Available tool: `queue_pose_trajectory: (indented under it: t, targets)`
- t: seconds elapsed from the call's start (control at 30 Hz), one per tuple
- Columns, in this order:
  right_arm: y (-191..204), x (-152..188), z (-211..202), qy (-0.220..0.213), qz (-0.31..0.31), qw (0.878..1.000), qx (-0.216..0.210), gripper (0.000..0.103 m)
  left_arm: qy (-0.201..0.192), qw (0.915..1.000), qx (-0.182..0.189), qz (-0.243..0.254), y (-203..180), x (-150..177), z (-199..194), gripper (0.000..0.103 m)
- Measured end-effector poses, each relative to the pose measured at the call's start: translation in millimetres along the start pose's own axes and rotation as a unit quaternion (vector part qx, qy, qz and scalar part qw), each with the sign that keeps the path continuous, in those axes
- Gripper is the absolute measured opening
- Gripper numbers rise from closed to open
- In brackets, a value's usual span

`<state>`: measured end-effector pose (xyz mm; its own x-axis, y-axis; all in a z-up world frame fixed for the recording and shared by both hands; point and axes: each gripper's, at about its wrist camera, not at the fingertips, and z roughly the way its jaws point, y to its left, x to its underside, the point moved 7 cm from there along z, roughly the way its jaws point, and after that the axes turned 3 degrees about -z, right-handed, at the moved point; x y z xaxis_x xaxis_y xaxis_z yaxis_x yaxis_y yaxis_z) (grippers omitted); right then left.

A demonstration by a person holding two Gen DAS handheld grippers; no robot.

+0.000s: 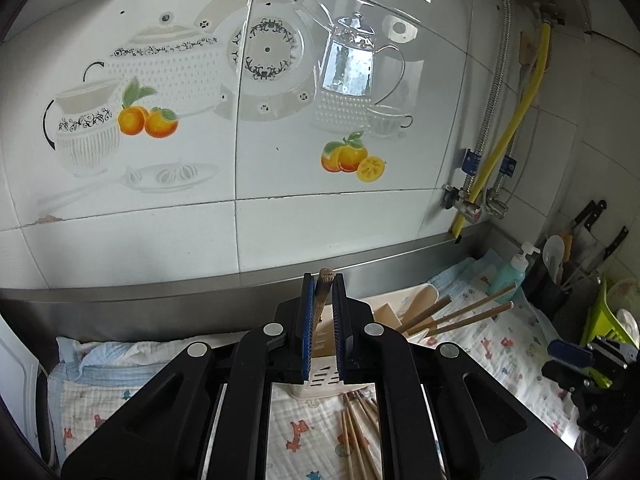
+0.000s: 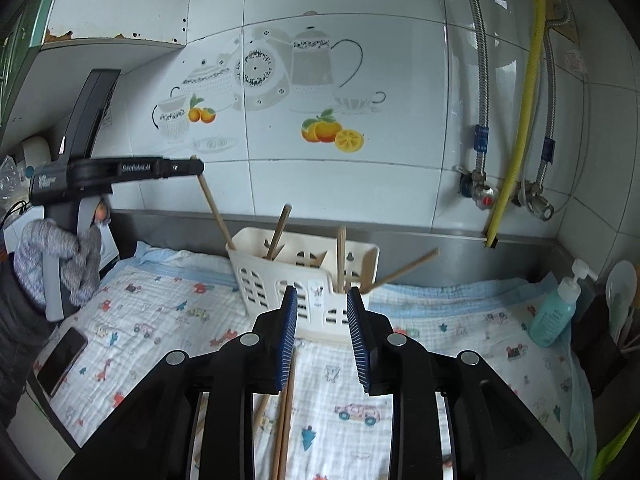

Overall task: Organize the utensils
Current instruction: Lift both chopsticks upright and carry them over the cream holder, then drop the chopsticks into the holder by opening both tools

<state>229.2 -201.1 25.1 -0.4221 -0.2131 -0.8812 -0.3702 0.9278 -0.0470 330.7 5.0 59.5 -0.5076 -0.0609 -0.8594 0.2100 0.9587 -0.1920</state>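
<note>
My left gripper (image 1: 323, 280) is shut on a wooden chopstick (image 1: 321, 298) and holds it upright over the white slotted utensil holder (image 1: 320, 376). In the right wrist view the left gripper (image 2: 196, 168) holds that chopstick (image 2: 216, 212) with its lower end at the holder's (image 2: 304, 276) left rim. Several chopsticks (image 2: 341, 256) stand in the holder. My right gripper (image 2: 322, 300) is open and empty, just in front of the holder. Loose chopsticks (image 2: 286, 412) lie on the cloth below it, and also show in the left wrist view (image 1: 358, 428).
A printed quilted cloth (image 2: 168, 320) covers the steel counter. A phone (image 2: 62, 356) lies at its left edge. A teal soap pump bottle (image 2: 556, 312) and a dark holder with spoons (image 2: 620, 300) stand at the right. Pipes and valves (image 2: 484, 196) run along the tiled wall.
</note>
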Motion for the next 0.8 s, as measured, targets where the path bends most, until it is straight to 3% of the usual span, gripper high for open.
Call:
queue_pose_trajectory:
  t: [0.37, 0.8]
  targets:
    - [8, 60, -4, 0.033, 0.031, 0.999, -0.005, 0.026, -0.013, 0.9999, 0.005, 0.003, -2, 15, -36, 0.009]
    - [31, 137, 6, 0.093, 0.034, 0.995, -0.012, 0.026, 0.022, 0.9997, 0.010, -0.002, 6, 100, -63, 0.009]
